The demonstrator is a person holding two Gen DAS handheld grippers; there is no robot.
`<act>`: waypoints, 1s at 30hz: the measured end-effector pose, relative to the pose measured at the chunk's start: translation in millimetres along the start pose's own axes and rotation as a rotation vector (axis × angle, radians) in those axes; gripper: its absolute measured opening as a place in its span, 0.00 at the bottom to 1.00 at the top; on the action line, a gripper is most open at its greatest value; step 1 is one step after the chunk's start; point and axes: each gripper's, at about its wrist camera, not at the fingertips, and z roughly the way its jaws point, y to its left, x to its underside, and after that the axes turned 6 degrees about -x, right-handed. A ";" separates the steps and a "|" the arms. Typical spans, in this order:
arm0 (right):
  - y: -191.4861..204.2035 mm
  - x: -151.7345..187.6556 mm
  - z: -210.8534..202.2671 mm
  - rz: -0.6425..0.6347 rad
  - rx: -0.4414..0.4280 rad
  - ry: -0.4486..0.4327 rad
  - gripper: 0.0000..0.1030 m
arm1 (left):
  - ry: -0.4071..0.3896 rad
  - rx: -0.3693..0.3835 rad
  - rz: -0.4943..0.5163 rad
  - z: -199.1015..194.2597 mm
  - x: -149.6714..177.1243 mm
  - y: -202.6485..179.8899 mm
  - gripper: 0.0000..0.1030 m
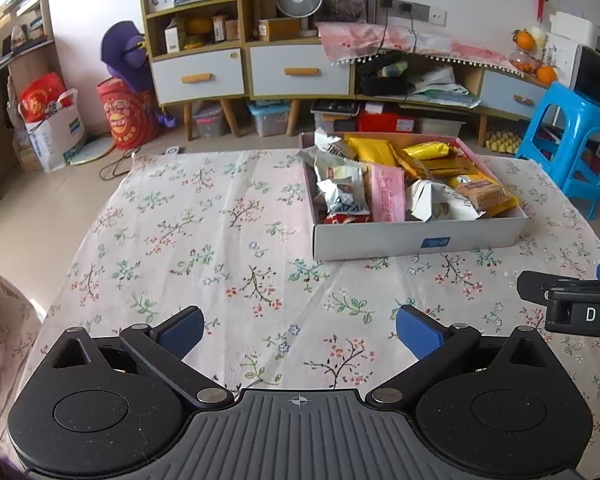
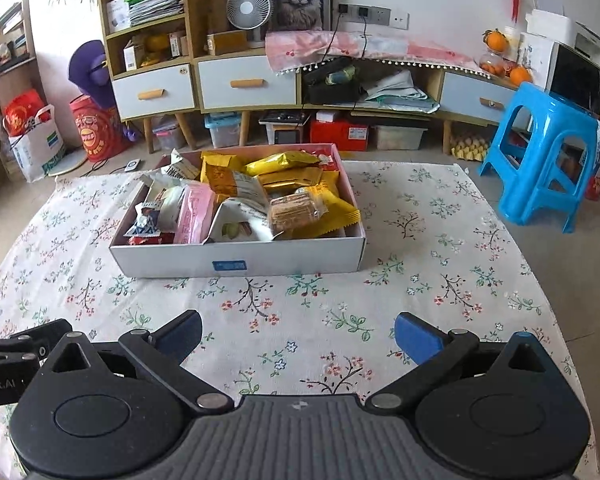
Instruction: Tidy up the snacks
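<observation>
A shallow white cardboard box (image 1: 380, 240) (image 2: 180, 258) sits on the flowered tablecloth, packed with several snack packets: yellow wrappers (image 1: 370, 150) (image 2: 284, 162), a pink pack (image 1: 388, 194) (image 2: 194, 212), a clear pack of brown biscuits (image 1: 482, 194) (image 2: 294, 210) and white pouches (image 2: 236, 222). My left gripper (image 1: 298, 334) hangs open over bare cloth, well short of the box, which lies ahead and to its right. My right gripper (image 2: 298, 334) is also open with nothing between its blue pads, the box ahead and slightly left. Each gripper shows at the edge of the other's view.
The cloth-covered table (image 1: 220, 240) (image 2: 440, 240) ends near the box's far side. Beyond stand a blue plastic stool (image 1: 572, 148) (image 2: 548, 152) at the right, a low cabinet with drawers (image 1: 300, 70) (image 2: 246, 84), storage bins and bags on the floor.
</observation>
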 end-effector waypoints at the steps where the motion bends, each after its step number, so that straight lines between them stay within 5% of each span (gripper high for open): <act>1: 1.4 -0.1 -0.1 -0.002 0.000 0.001 0.91 | 0.007 -0.006 -0.001 0.9 0.7 0.1 1.00; 9: 8.8 -0.7 -2.0 -0.034 0.015 -0.018 0.91 | 0.068 -0.010 -0.023 11.1 4.2 3.2 1.00; 30: 13.4 -0.6 -7.1 -0.045 0.012 -0.029 0.91 | 0.075 -0.008 -0.022 8.6 5.1 1.1 1.00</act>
